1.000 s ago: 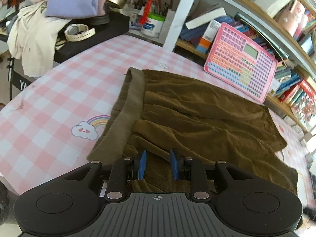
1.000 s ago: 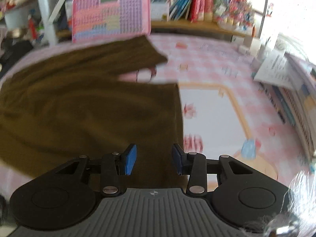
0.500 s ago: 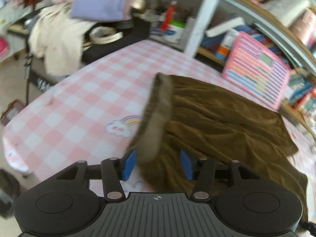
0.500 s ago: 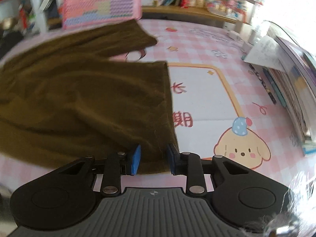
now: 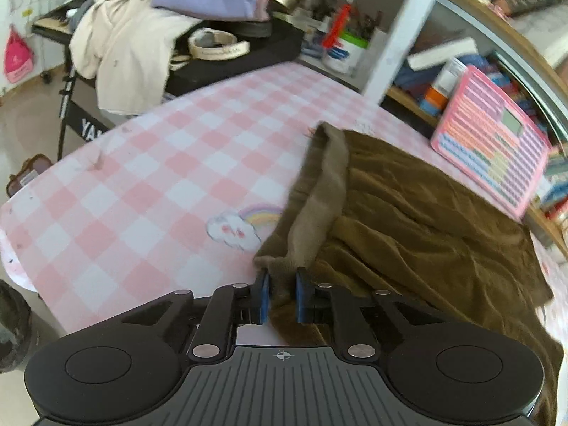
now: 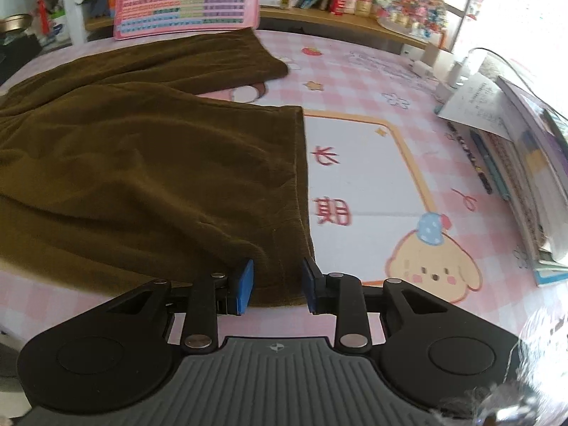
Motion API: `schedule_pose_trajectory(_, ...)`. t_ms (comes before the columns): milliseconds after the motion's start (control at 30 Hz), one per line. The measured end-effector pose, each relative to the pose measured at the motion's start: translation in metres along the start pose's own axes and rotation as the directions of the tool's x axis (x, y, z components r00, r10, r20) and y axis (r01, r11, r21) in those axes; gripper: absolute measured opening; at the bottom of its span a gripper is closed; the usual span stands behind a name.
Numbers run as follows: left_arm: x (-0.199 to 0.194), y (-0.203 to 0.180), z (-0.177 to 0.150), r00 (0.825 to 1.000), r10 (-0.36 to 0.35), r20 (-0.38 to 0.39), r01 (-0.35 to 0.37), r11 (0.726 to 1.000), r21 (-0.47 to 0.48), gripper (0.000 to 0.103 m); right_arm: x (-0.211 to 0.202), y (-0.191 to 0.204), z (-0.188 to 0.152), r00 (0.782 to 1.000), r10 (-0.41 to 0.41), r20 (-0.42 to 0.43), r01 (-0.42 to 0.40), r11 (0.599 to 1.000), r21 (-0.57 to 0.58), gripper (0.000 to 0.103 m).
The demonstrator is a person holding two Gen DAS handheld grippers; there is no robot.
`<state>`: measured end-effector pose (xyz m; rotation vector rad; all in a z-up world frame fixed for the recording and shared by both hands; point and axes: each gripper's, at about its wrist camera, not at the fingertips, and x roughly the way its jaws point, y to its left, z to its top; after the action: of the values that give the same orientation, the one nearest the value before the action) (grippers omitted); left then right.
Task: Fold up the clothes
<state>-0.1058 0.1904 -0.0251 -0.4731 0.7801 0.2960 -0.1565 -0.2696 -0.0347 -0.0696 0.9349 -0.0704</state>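
Brown shorts [image 5: 426,220] lie spread on the pink checked table [image 5: 159,177]. Their paler waistband [image 5: 321,191] runs toward me in the left wrist view. My left gripper [image 5: 281,284] is at the waistband's near corner; its jaws are closing and the blue pads pinch that corner. In the right wrist view the shorts [image 6: 142,163] reach the near leg's hem. My right gripper [image 6: 277,277] sits at the hem's near corner, with cloth filling the gap from pad to pad. Wrinkles run up from its left pad.
A pink keyboard toy [image 5: 493,145] leans on the bookshelf behind the shorts. Left of the table, a black stand carries cream clothing [image 5: 120,56] and a lilac bundle. Books and papers [image 6: 525,177] are stacked along the table's right side. The table's rounded edge is near my left gripper.
My left gripper slid left to the waistband's near corner, opened wide, then closed on it. The right gripper's jaws narrowed around the hem corner and it barely moved.
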Motion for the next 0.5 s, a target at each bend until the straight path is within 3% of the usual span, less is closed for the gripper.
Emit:
schedule_pose_trajectory(133,0.003,-0.005,0.004,1.0,0.016,-0.004,-0.016,0.999,0.039,0.014,0.002,0.005,0.002,1.0,0.004,0.003,-0.004,1.0,-0.016,0.026)
schedule_pose_trajectory(333,-0.003,-0.01,-0.002,1.0,0.016,0.003,-0.016,0.996,0.093,0.019,0.006,-0.018,0.003,1.0,-0.006,-0.003,0.006,0.998,0.061,0.028)
schedule_pose_trajectory(500,-0.012,-0.013,0.001,0.999,0.023,0.028,-0.026,0.992,0.124,0.023,0.005,-0.016,0.003,1.0,-0.007,-0.005,0.007,0.999,0.031,0.028)
